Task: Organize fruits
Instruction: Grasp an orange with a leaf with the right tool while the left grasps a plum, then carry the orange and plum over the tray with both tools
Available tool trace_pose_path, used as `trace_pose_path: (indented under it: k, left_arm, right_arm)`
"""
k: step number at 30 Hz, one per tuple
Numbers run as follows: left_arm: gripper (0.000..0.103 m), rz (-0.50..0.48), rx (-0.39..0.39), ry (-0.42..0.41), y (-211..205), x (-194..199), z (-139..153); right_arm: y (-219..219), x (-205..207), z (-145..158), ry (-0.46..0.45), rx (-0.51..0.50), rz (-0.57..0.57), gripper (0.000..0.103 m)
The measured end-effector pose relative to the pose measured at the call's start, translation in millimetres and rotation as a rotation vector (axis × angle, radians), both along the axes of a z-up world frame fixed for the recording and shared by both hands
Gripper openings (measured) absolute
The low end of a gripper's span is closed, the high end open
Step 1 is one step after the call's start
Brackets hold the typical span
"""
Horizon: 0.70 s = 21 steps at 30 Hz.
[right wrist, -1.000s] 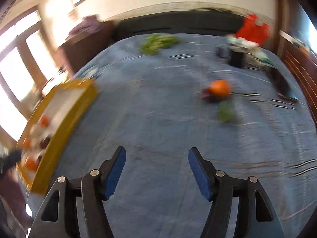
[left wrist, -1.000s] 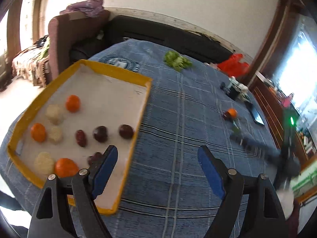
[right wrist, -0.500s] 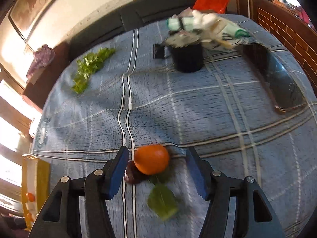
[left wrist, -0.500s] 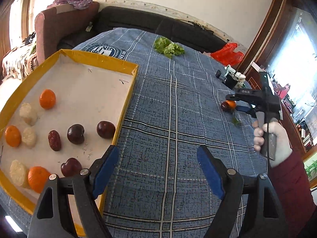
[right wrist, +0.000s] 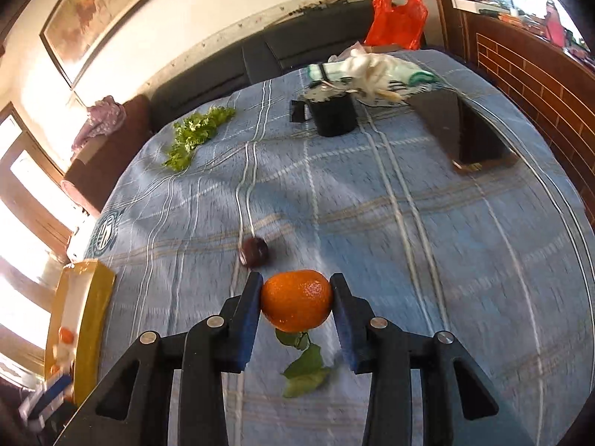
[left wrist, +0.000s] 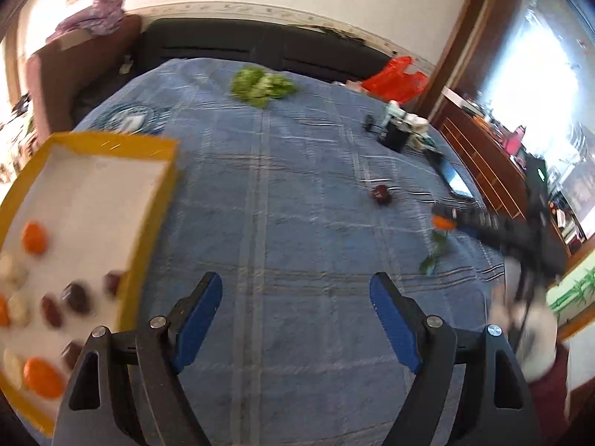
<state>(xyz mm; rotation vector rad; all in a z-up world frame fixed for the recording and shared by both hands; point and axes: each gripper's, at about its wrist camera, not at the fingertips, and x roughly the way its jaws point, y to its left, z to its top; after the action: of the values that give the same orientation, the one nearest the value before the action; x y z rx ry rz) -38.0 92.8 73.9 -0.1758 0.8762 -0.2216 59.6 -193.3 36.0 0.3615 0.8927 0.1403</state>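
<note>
My right gripper (right wrist: 296,299) is shut on an orange tangerine (right wrist: 296,300) with green leaves (right wrist: 305,369) hanging below it, just above the blue plaid cloth. A dark plum (right wrist: 254,251) lies just beyond on the left. In the left wrist view the tangerine (left wrist: 443,223) sits in the right gripper (left wrist: 444,217) at the far right, and the plum (left wrist: 382,194) lies beyond. My left gripper (left wrist: 296,319) is open and empty over the cloth. The yellow tray (left wrist: 158,200) at left holds several tangerines, dark plums and pale fruits.
A lettuce bunch (right wrist: 197,133) lies at the back left. A black cup (right wrist: 333,115), a white-green cloth (right wrist: 375,72) and a dark phone-like slab (right wrist: 472,133) stand at the back right. A red bag (right wrist: 398,18) and a sofa lie behind the table.
My right gripper has closed on the tangerine and lifted it off the cloth, away from the plum. My left gripper has swung right, away from the tray, still open.
</note>
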Motion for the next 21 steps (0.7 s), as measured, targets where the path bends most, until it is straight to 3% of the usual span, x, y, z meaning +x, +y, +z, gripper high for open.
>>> trace_pose_path:
  k: [3, 7, 18, 20, 21]
  left_arm:
    - [0.081, -0.041, -0.019, 0.023, -28.2, 32.6, -5.0]
    - [0.058, -0.084, -0.025, 0.043, -62.9, 72.6, -10.4]
    - [0.058, -0.168, 0.114, 0.061, -145.0, 155.4, -48.1]
    - [0.045, -0.175, 0.144, 0.07, -150.5, 158.9, -55.5]
    - [0.034, -0.192, 0.136, 0.079, -152.3, 159.8, -58.4]
  right_arm:
    - [-11.5, -14.8, -8.3, -0.032, 0.008, -0.016, 0.04]
    - [-23.0, -14.4, -13.9, -0.023, 0.082, -0.014, 0.04]
    - [-31.0, -17.3, -9.6, -0.049, 0.109, -0.015, 0.04]
    - [-30.6, -18.3, -7.6, -0.058, 0.107, -0.013, 0.04]
    - [-30.8, -18.5, -7.4, -0.059, 0.108, -0.014, 0.04]
